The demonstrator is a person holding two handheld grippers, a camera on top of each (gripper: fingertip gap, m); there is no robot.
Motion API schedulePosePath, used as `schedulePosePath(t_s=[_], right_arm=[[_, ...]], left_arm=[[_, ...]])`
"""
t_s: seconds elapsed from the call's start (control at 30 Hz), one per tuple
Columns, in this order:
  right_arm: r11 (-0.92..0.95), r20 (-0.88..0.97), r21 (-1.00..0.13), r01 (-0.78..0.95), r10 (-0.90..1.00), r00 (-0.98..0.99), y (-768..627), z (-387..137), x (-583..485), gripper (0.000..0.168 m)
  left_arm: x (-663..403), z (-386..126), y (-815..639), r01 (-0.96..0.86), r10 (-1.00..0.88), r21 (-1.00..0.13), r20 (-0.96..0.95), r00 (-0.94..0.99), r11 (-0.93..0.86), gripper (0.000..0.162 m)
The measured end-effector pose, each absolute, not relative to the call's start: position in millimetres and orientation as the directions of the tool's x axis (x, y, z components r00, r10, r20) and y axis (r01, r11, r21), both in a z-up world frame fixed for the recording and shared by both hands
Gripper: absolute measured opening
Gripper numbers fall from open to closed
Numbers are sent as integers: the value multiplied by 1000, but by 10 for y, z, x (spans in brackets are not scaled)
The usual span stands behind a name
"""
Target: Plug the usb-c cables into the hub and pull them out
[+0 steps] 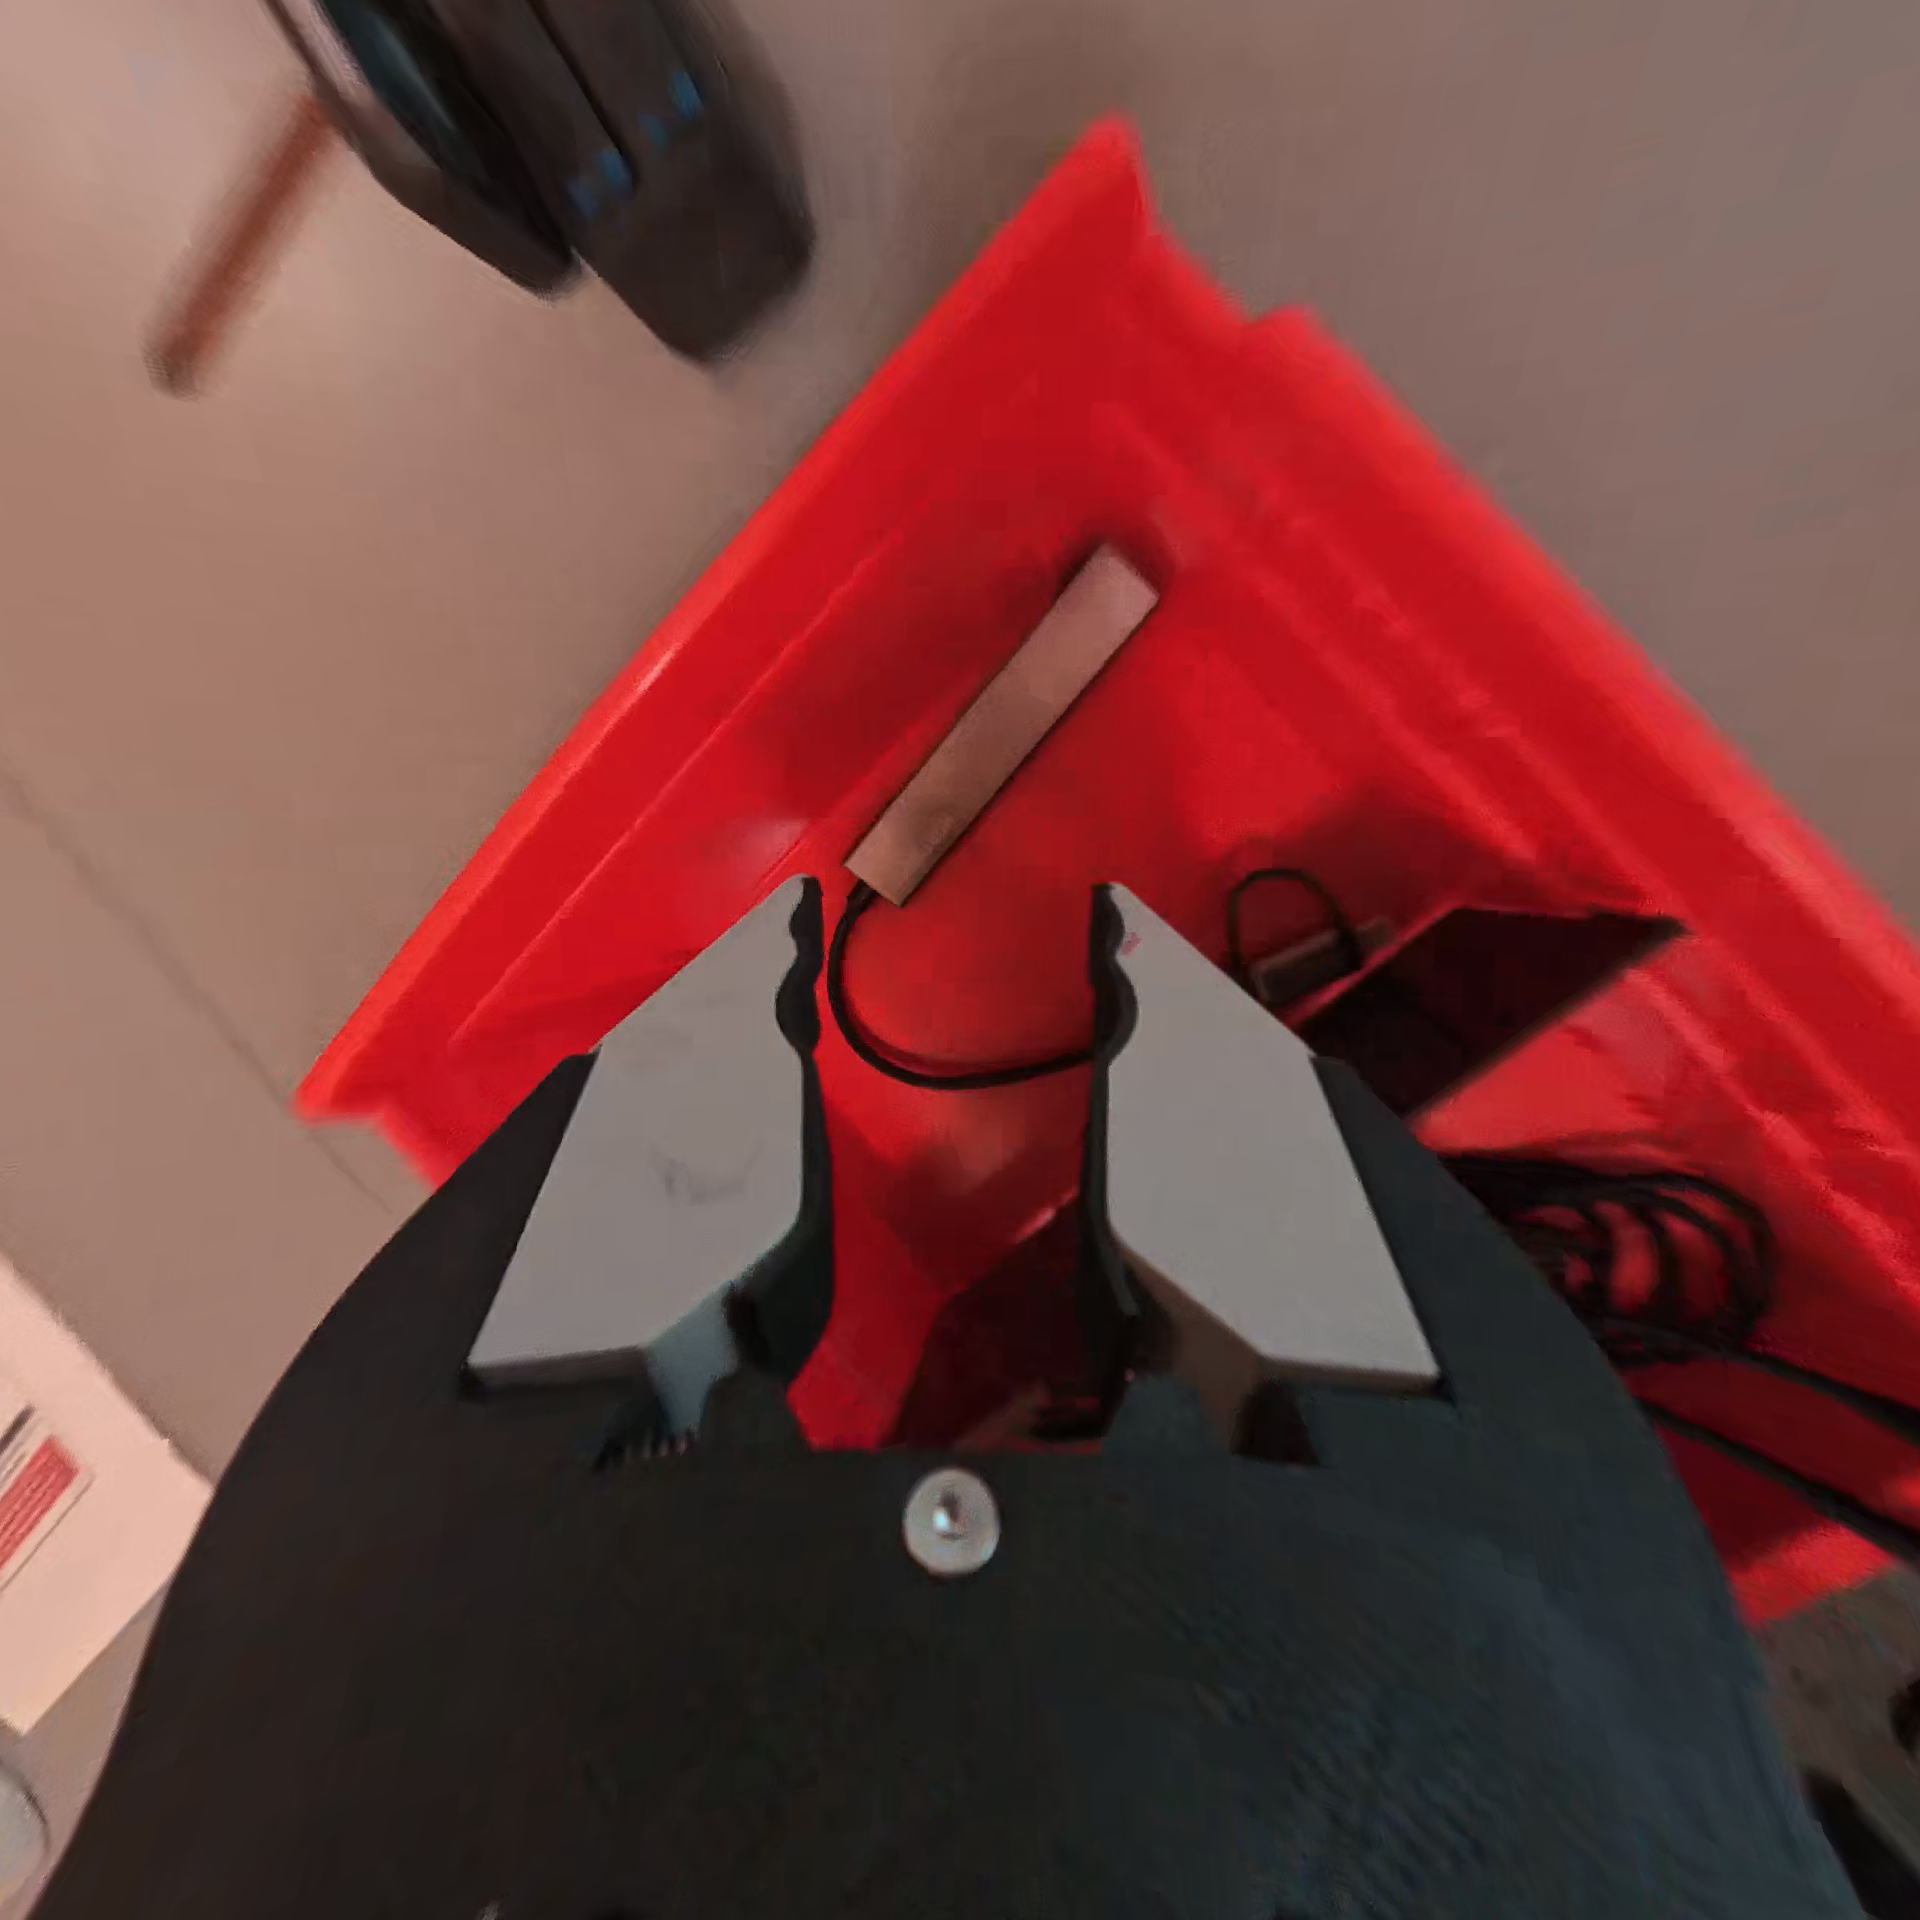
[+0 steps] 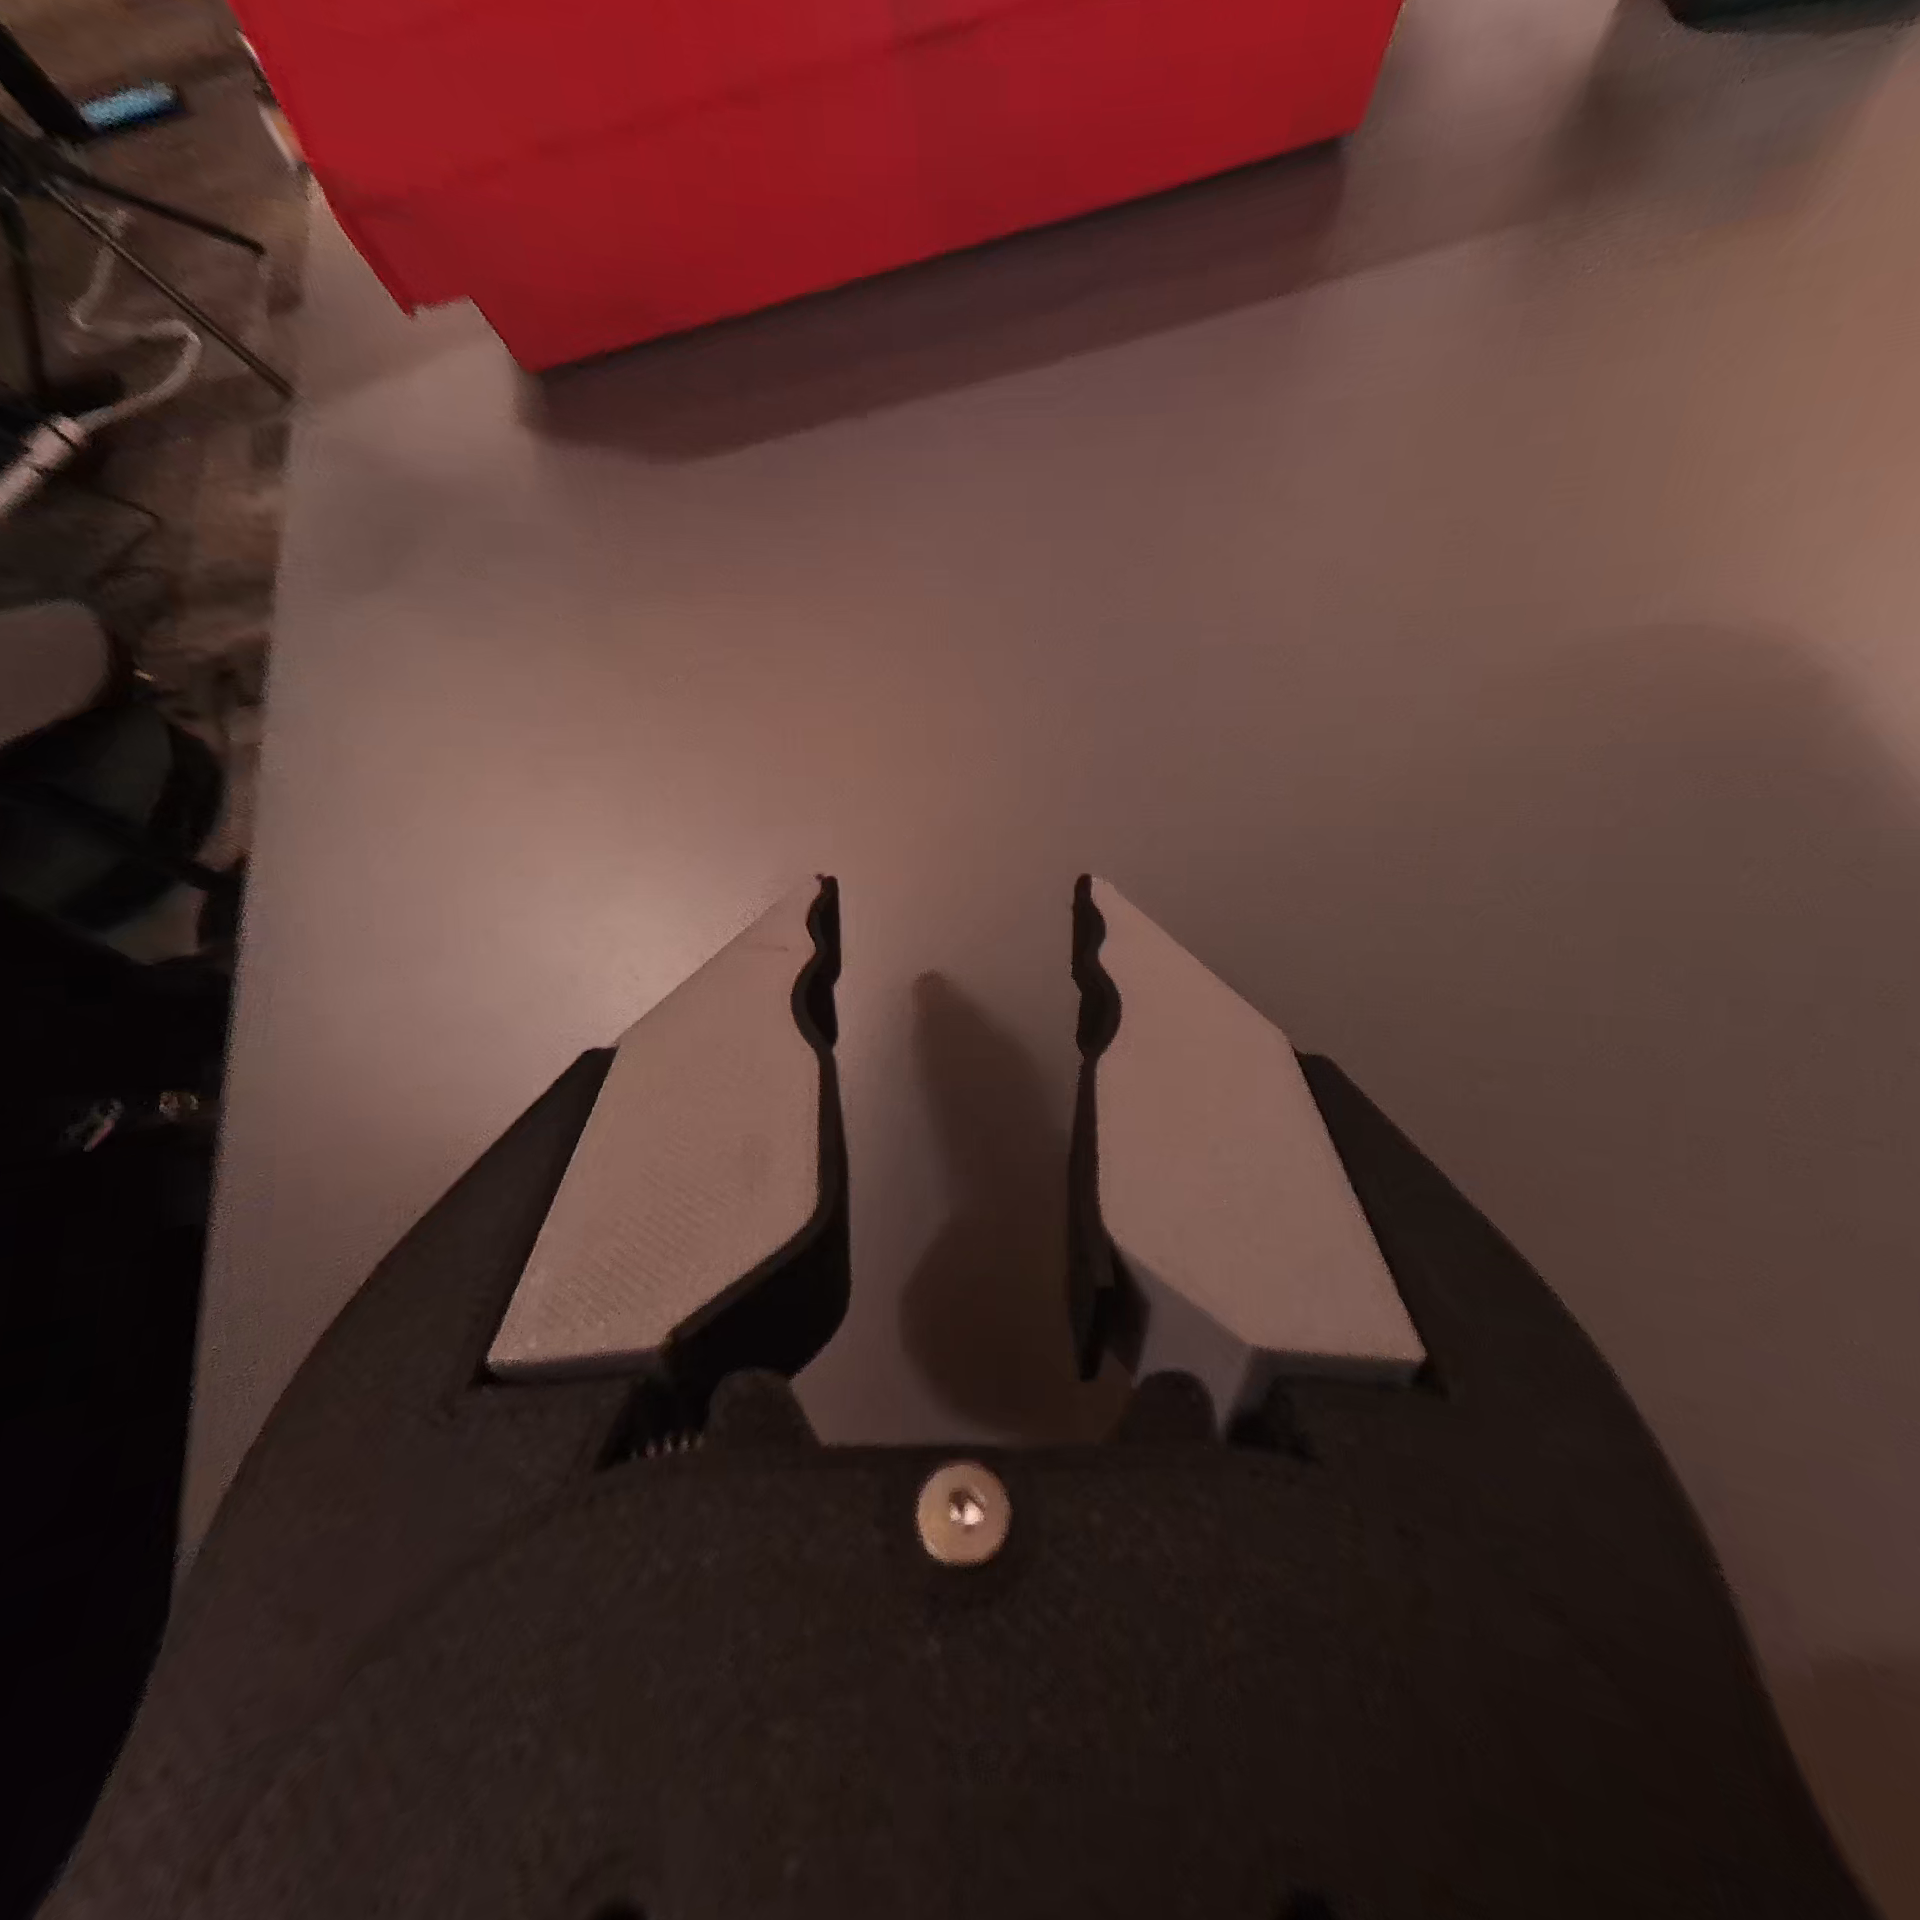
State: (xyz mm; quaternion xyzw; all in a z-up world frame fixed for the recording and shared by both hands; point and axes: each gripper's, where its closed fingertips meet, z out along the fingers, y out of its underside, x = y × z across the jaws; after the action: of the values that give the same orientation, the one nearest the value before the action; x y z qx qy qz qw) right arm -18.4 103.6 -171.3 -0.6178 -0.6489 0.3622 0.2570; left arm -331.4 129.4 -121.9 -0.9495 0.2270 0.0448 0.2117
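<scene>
A: Since the table [image 2: 1143, 623] takes up most of both views, start there. What sits on it?

B: A red bin [image 1: 1299, 727], at twelve o'clock from the right hand-held gripper [image 2: 954, 883] and right under the left hand-held gripper [image 1: 956, 894]. In the left wrist view a blurred dark object [image 1: 582, 156] lies at eleven o'clock, on the table outside the bin.

A: And the hub?

B: A slim metallic bar, the hub [image 1: 1003, 722], lies on the bin floor at twelve o'clock, just past the left fingertips. Its thin black lead [image 1: 914, 1065] curls from the near end across the gap between the fingers. A coil of black cables [image 1: 1642, 1268] rests at four o'clock, and a small looped adapter [image 1: 1299, 951] at two o'clock.

A: Gripper states?

B: Both are spread and hold nothing. The right one hovers over bare table, well apart from the bin.

A: So how far along?

B: I'd judge it barely begun: I see no cable seated in the hub's ports, though blur hides them. Picking up a plug, inserting and pulling out all seem left.
</scene>
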Motion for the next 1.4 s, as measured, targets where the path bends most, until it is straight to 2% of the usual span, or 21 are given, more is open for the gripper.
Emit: schedulePosePath(t_s=[0.1,0.17,0.2,0.23,0.33,0.4,0.47,0.57,0.77,0.93,1.07,1.23,1.4], right_arm=[[-10,-104,-782,623,988,-115,1049,-1788,-109,41],[-53,-157,-795,605,980,-120,1038,-1761,-108,40],[-84,-195,-804,589,972,-128,1025,-1720,-121,41],[-111,-227,-811,574,964,-135,1015,-1680,-133,41],[-158,-287,-812,561,946,-150,982,-1634,-128,41],[-161,-285,-812,560,948,-140,997,-1624,-109,40],[-160,-271,-821,549,954,-126,1028,-1580,-94,38],[-172,-270,-842,512,955,-124,1048,-1469,-85,36],[-157,-198,-870,467,979,-40,1261,-1392,-42,30],[-214,-201,-888,407,977,74,1562,-1311,25,32],[-215,-178,-916,338,974,137,1739,-1181,104,34],[-184,-121,-935,304,969,215,1883,-1099,218,36],[-200,-140,-926,320,969,202,1839,-1135,208,37]], left_arm=[[-3414,-1666,1454,-525,-503,-281,-150,851,-803,55],[-3441,-1867,1515,-586,-563,-242,-161,810,-774,36],[-3378,-1920,1519,-602,-592,-257,-123,796,-756,28],[-3321,-1916,1572,-601,-603,-311,-101,791,-736,27],[-3313,-1933,1581,-570,-592,-340,-44,805,-748,26],[-3330,-1924,1556,-596,-600,-330,-102,793,-732,25],[-3403,-1877,1522,-652,-606,-279,-243,758,-705,24],[-3467,-1613,1484,-692,-556,-254,-441,705,-676,24],[-3359,-531,1334,-710,-326,-383,-692,644,-591,22],[-2745,372,1205,-779,-304,-369,-769,562,-506,22],[-1927,618,1198,-832,-365,-360,-772,520,-422,21],[-1057,340,1257,-859,-460,-392,-728,508,-329,9],[-563,-538,1402,-860,-600,-392,-617,509,-327,6]])
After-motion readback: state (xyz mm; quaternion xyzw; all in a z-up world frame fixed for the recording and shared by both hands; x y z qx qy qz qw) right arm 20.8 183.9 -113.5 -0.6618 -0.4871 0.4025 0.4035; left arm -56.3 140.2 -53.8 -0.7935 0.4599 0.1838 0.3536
